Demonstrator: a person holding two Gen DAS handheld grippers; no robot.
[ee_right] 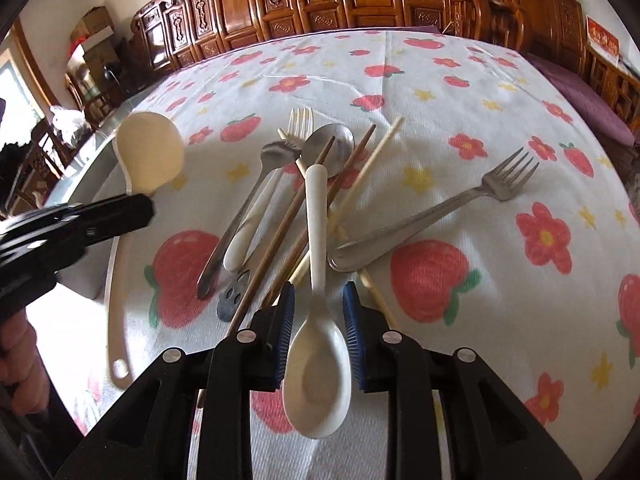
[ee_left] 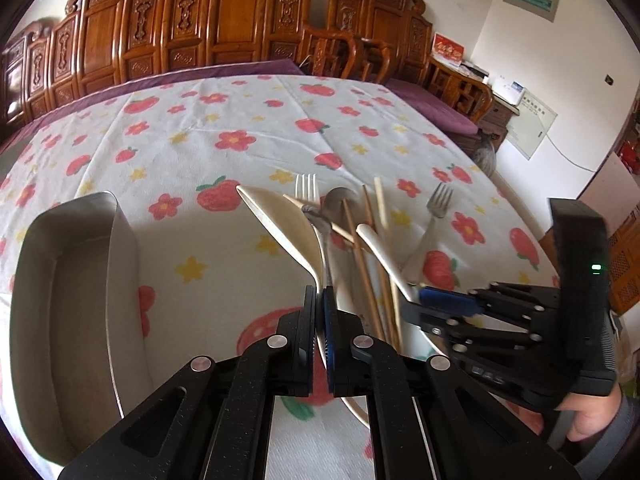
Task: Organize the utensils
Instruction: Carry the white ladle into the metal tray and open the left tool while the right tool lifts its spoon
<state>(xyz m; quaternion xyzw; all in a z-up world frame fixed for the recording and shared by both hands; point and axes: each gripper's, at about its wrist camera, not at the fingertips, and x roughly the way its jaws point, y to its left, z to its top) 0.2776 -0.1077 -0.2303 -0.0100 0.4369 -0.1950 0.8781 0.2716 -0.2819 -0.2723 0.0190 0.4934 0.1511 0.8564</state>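
The left gripper (ee_left: 320, 300) pinches a cream rice paddle (ee_left: 280, 224) lifted off the flowered tablecloth (ee_left: 224, 120), beside the steel tray (ee_left: 72, 280), while the right gripper (ee_right: 318, 300) clamps a white soup spoon (ee_right: 316, 340) over the utensil pile (ee_right: 296, 184).

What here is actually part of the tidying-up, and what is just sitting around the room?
Part of the job: cream paddle in the shut left claw; white spoon between the right claw pads; fork; chopsticks; metal tray.
Just lying about: carved wooden cabinets; purple cushion; wall notice.
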